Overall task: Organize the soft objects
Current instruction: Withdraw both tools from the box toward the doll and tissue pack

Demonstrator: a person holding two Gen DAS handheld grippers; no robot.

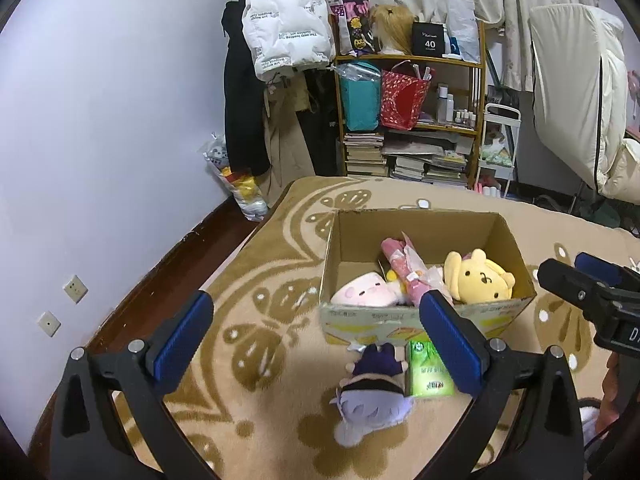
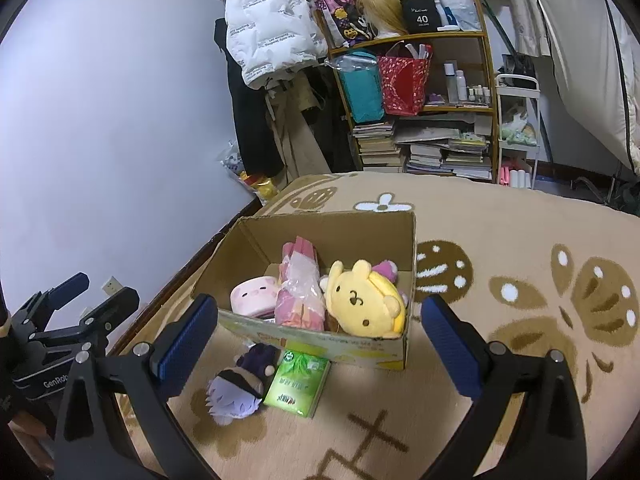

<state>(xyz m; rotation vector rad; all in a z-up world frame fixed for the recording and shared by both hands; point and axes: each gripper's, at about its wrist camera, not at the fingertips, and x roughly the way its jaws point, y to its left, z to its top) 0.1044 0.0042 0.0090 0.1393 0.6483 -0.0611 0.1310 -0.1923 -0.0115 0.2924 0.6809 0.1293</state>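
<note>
Both the left gripper (image 1: 316, 344) and the right gripper (image 2: 318, 342) were spread wide and held nothing, above a purple plush (image 1: 370, 400) lying face-down, face hidden, beside a green packet (image 1: 428, 370), near the cardboard box (image 1: 420, 322).

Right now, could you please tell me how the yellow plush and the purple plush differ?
The yellow plush sits inside the cardboard box; the purple plush lies outside it on the rug, beside the green pack. The yellow one looks larger and faces the camera; the purple one lies head toward us. Neither is gripped.
</note>
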